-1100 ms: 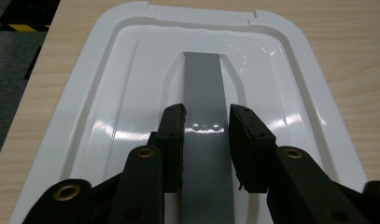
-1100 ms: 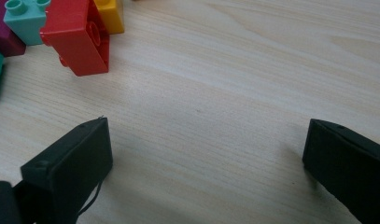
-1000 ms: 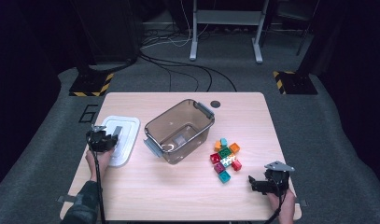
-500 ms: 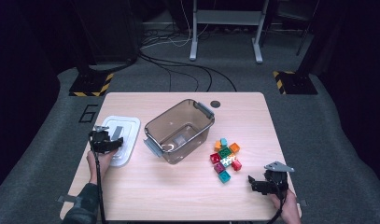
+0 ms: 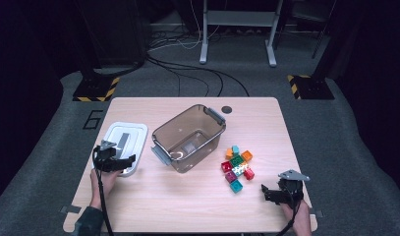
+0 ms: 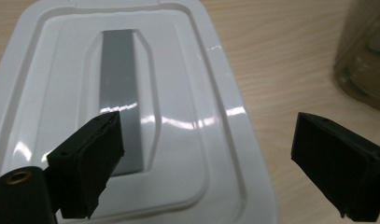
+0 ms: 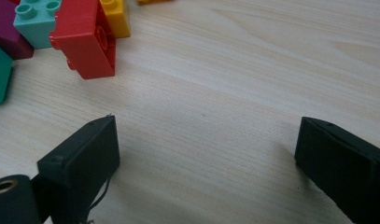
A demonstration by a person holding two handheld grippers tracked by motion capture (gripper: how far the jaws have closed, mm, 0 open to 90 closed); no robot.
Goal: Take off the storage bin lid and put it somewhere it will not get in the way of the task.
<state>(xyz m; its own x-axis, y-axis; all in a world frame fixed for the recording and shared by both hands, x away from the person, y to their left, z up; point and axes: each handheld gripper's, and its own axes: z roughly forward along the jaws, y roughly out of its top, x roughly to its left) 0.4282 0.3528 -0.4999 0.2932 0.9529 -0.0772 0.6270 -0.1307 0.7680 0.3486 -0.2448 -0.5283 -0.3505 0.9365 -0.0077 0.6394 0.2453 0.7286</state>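
We see the left tongs (image 5: pixel 120 162) over the white lid (image 5: pixel 123 142) near the surface's left edge, jaws just opened wide, holding nothing; right tongs (image 5: pixel 272 192) gape empty near the right front corner beside toy bricks (image 5: pixel 237 167).

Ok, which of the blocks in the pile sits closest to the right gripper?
The teal block at the pile's near edge, beside the red block; the other blocks lie farther from the right gripper.

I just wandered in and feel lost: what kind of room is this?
Probably a lab or recording studio, not a home. A lone wooden table stands on grey carpet amid black curtains, with hazard-striped stand bases, loose floor cables, and a person's handheld left gripper.
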